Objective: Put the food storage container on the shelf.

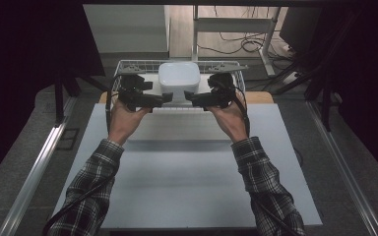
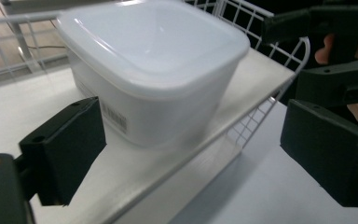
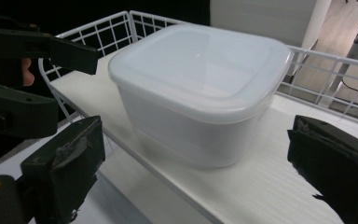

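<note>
A person's left gripper (image 1: 165,98) and right gripper (image 1: 189,97) hover with jaws spread wide, empty, either side of a white lidded tub (image 1: 178,78). The tub sits free on the pale shelf board (image 3: 270,172) of a white wire basket (image 1: 128,65) at the table's (image 1: 187,172) far edge, apparently set down there for storage.

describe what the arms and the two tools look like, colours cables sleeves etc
Both forearms wear dark and white plaid sleeves with buttoned cuffs. The left tool and the right tool are matt black, each with two blocky rectangular jaws. A grey three-cornered plate sits on top of each, and a black cable trails from each along the arm.
</note>
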